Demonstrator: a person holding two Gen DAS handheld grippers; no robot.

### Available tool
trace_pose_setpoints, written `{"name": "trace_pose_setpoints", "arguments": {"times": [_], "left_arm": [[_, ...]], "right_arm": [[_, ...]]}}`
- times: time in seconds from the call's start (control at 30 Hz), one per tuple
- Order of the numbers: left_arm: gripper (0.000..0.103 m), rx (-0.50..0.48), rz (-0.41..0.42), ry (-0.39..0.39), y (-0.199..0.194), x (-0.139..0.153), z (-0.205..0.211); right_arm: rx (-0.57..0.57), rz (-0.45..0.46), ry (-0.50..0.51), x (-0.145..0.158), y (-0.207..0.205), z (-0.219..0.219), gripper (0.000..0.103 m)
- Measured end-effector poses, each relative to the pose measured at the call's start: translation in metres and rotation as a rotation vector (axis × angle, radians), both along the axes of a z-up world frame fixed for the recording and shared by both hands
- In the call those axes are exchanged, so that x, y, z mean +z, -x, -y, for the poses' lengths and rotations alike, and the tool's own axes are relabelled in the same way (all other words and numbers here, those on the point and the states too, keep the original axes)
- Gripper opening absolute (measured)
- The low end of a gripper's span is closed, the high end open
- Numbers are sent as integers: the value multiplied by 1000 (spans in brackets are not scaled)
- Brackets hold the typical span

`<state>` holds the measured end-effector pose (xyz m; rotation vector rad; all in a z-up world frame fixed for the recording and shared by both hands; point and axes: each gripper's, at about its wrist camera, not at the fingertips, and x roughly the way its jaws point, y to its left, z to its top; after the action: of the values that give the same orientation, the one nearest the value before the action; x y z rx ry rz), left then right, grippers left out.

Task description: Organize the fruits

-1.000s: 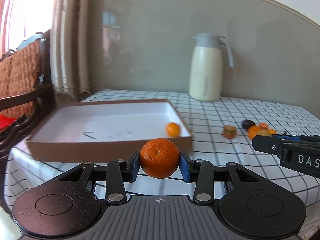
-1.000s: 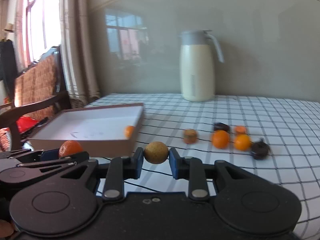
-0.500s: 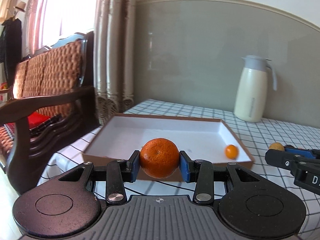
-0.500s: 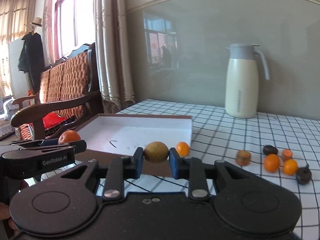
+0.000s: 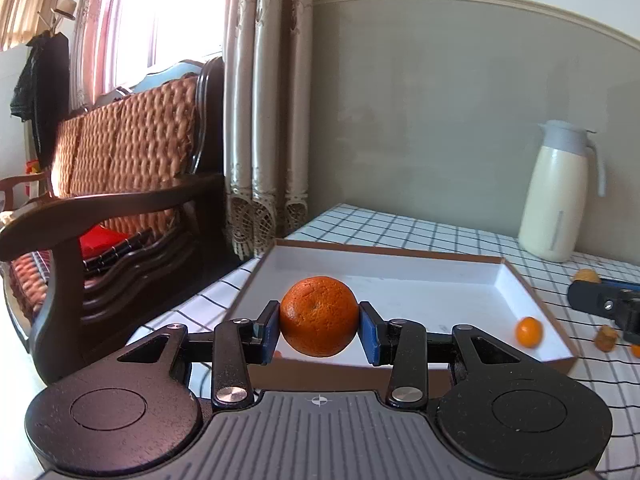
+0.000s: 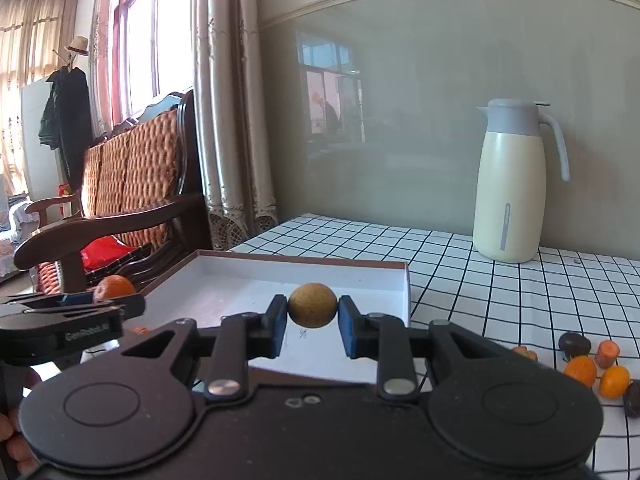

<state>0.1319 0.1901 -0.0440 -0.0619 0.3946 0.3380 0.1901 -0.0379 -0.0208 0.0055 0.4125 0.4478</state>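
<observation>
Both tools nearer box point(image 5: 400, 276) — fruit clamped.

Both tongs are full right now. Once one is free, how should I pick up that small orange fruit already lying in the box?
Probably grip the small orange fruit across its round middle, coming down from above. It lies near the box's right wall and front corner, so a level approach would likely hit the rim. Set the fingers in line with that wall, so neither has to fit between fruit and wall.
</observation>
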Motion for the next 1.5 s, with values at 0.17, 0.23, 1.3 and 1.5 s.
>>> {"name": "trace_pose_setpoints", "arguments": {"times": [0.17,0.23,1.3,1.5], "left_arm": [[41,17,-11,-3,-17,-2,-11],[41,19,-18,-4,-25,-3,-14],[103,114,-9,0,-92,-18,-35],[103,122,-22,-50,-91,-6,-29]], "right_arm": [[-21,-8,2,-4,-19,2,19],[-26,-12,7,-6,-25,1,19],[-259,-40,-14,-25,-103,7,89],[-247,-60,-25,-21,-96,11,96]]}}
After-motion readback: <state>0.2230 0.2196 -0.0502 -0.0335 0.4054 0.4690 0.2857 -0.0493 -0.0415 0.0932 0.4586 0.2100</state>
